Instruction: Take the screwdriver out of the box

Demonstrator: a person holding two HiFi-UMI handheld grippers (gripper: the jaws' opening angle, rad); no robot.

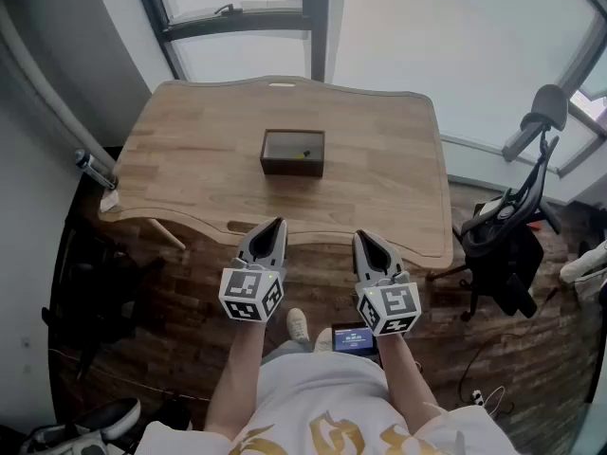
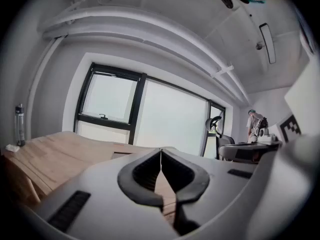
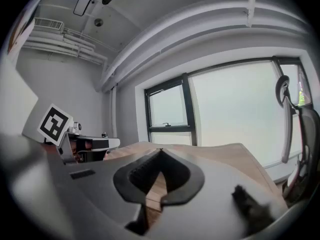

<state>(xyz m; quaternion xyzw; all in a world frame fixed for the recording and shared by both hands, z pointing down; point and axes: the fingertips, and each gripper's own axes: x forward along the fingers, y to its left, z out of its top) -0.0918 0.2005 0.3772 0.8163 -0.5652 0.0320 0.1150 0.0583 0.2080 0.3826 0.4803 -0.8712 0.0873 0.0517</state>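
A dark open box (image 1: 293, 153) stands in the middle of the wooden table (image 1: 190, 159). Something small and yellow-green, likely the screwdriver (image 1: 302, 154), lies inside it. My left gripper (image 1: 276, 224) hovers at the table's near edge, shut, with nothing between its jaws. Beside it my right gripper (image 1: 361, 236) is held the same way, shut and empty. Both point toward the box from well short of it. In the left gripper view the jaw tips (image 2: 160, 151) meet; in the right gripper view the tips (image 3: 160, 150) meet too. The box does not show clearly in either gripper view.
A black office chair (image 1: 512, 226) stands right of the table. A bottle (image 1: 95, 171) sits at the table's left edge. Windows (image 1: 237, 8) run behind the table. A dark device (image 1: 353, 337) lies on the brick-patterned floor by my feet.
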